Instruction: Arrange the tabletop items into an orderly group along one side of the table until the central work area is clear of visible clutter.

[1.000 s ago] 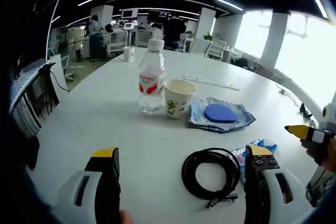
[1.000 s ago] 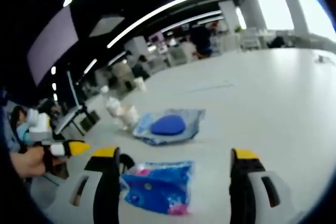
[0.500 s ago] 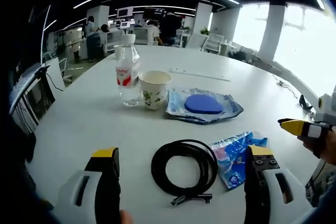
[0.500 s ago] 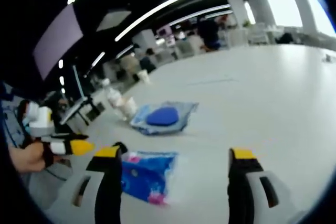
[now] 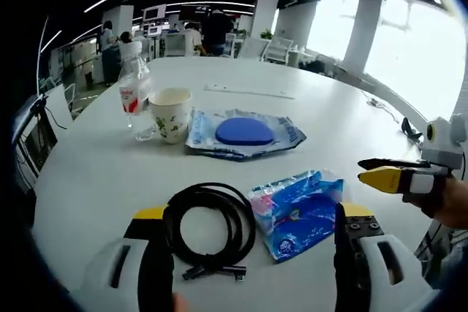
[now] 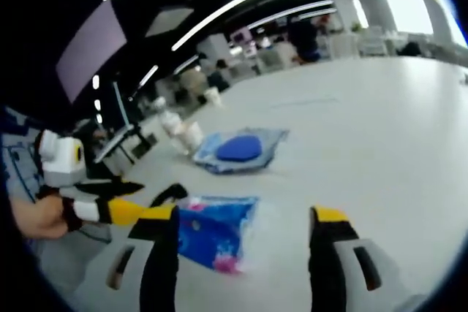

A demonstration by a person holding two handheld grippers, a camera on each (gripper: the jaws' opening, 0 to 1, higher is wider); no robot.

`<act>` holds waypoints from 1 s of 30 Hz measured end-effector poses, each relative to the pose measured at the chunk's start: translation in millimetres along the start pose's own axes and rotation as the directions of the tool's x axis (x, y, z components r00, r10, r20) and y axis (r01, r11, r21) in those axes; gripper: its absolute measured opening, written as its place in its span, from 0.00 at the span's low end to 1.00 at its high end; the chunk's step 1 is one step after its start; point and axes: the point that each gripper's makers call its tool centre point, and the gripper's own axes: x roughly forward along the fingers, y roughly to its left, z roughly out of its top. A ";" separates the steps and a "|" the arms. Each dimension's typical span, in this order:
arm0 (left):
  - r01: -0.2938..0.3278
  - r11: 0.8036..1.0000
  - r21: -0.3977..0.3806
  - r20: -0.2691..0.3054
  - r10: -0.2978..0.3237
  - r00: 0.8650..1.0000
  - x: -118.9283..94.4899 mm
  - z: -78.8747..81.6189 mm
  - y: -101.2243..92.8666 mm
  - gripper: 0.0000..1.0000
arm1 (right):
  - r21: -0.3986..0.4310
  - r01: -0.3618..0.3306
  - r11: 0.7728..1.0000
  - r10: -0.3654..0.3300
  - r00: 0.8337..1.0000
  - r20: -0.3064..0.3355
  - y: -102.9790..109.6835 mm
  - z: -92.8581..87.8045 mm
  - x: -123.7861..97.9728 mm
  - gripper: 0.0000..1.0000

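Left gripper view: cable coil [image 5: 208,226] w/ plug; right view: blurred.

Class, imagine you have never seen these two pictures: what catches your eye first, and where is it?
Between the open left tongs lie a coiled black cable and a crinkled blue plastic packet. Farther off on the white round table, a blue disc in clear wrapping lies beside a paper cup and clear water bottle.

Left claw [image 5: 248,250] and right claw [image 6: 241,242] look alike — pale grey housings, black jaws, yellow-capped tips.
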 end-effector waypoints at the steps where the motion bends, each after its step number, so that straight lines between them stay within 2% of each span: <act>1: 0.006 1.000 0.000 -0.001 -0.006 1.000 0.4 -0.3 -2.6 0.87 | -0.003 -0.003 1.000 0.003 1.000 -0.001 1.1 -0.3 0.4 0.69; 7: 0.021 0.999 -0.039 -0.027 -0.023 0.999 3.7 -9.9 -12.6 0.68 | -0.009 -0.029 1.000 0.029 0.999 -0.015 5.0 -3.9 2.2 0.65; 12: 0.041 0.998 -0.039 -0.056 -0.043 0.998 11.7 -19.5 -24.3 0.61 | -0.005 -0.032 0.999 0.032 0.999 -0.022 2.0 -7.3 1.5 0.62; 17: 0.070 0.995 -0.077 -0.055 -0.074 0.996 16.4 -22.0 -34.5 0.55 | -0.017 -0.069 0.997 0.068 0.997 -0.043 6.9 -11.5 4.6 0.57; 24: 0.057 0.992 -0.112 -0.095 -0.068 0.993 21.7 -33.3 -35.8 0.48 | -0.049 -0.116 0.992 0.111 0.989 -0.093 15.8 -21.4 10.5 0.40; 30: 0.064 0.990 -0.124 -0.132 -0.081 0.988 25.9 -41.2 -35.8 0.43 | -0.052 -0.118 0.992 0.110 0.984 -0.141 10.1 -31.5 12.4 0.26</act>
